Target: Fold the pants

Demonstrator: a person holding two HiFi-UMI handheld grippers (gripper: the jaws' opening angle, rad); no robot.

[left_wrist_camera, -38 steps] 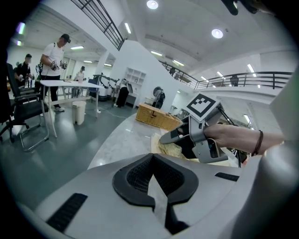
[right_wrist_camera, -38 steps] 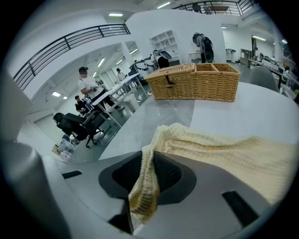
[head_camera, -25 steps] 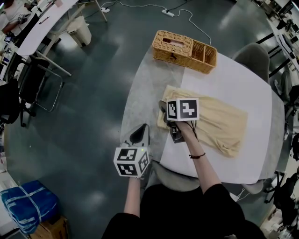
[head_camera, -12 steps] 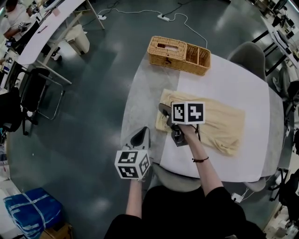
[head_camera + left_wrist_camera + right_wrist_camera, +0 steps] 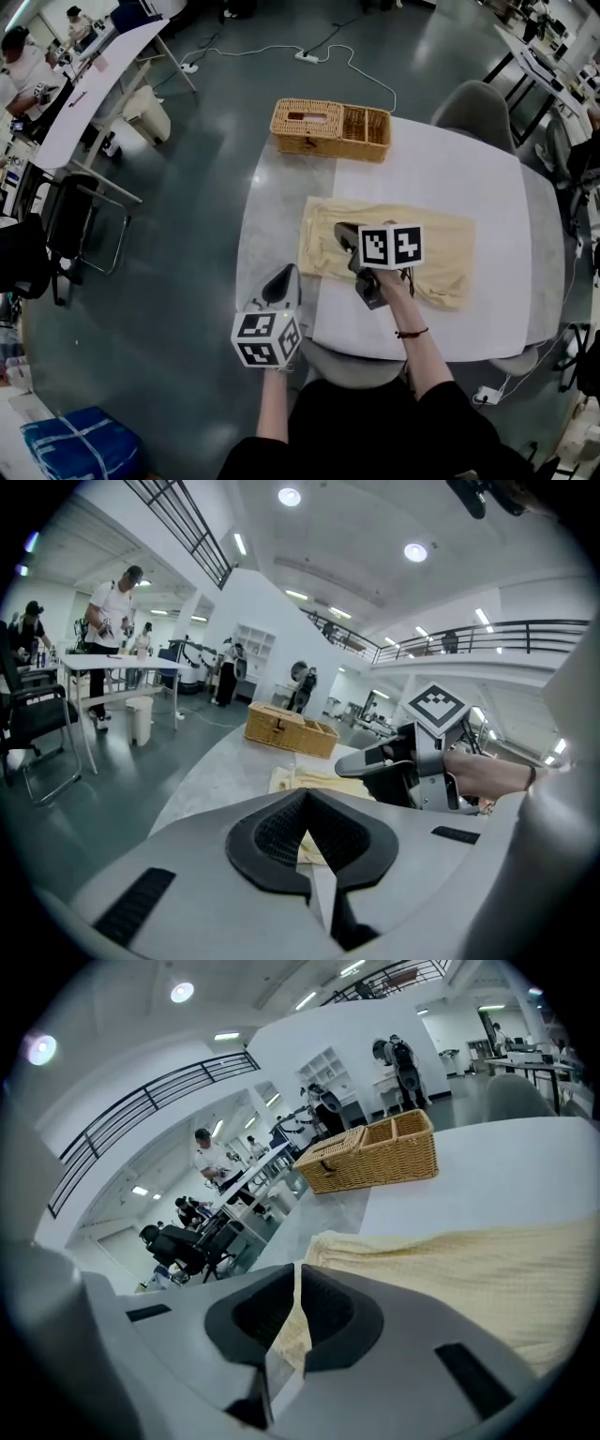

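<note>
The cream pants (image 5: pixel 427 242) lie flat across the white table (image 5: pixel 450 169). My right gripper (image 5: pixel 349 236) is over their left part. Its jaws have just been closing, and in the right gripper view they (image 5: pixel 297 1269) stand almost together with a strip of the cream cloth (image 5: pixel 469 1260) pinched in the slit. My left gripper (image 5: pixel 281 281) hangs over the table's near-left edge, apart from the pants, jaws together and empty. In the left gripper view the tips (image 5: pixel 307 794) meet, with the pants (image 5: pixel 298 780) and the right gripper (image 5: pixel 375 761) beyond them.
A wicker basket (image 5: pixel 331 129) stands at the table's far-left edge. A grey chair (image 5: pixel 473 108) is at the far side and another (image 5: pixel 352 361) is right in front of me. Desks, chairs and people fill the room to the left.
My right gripper has shifted to the right over the pants and risen a little, and its jaws have come together on the cloth. The left gripper has risen slightly.
</note>
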